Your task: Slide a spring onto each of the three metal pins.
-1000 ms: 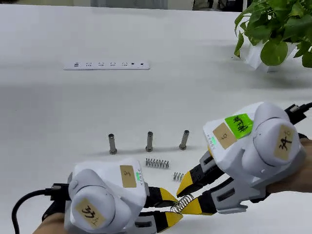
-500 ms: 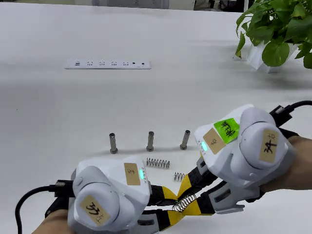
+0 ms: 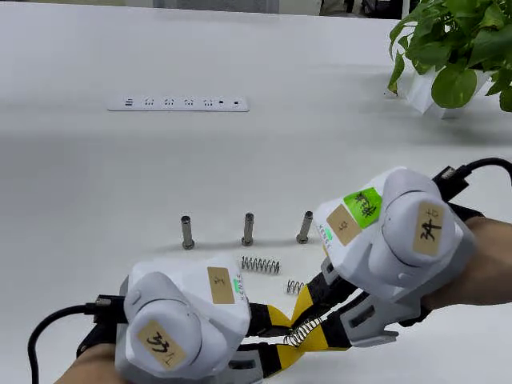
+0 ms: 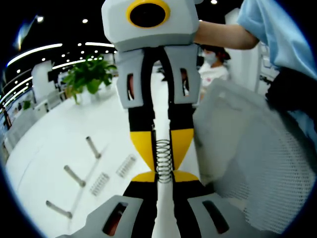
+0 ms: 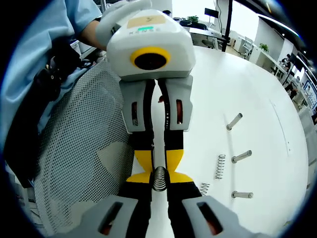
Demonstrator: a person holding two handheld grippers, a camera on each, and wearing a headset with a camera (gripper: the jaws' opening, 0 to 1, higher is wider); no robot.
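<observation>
**1 coil spring gripped at both ends**

On the smooth white table, the left gripper and right gripper, rounded white shells with yellow wedge tips, each clamp 1 end of a wire spring. Just beyond it, 3 upright cylindrical metal pins stand in a row, with 2 loose springs lying before them.

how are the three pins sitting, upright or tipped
Upright: all three pins stand on end in a row on the table.

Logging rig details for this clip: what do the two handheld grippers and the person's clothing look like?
Both the left gripper and right gripper have rounded white housings, black jaws with yellow tips, tan handwritten stickers and a black cable at the rear. The right one adds a green sticker. The person wears a light blue top.
</observation>
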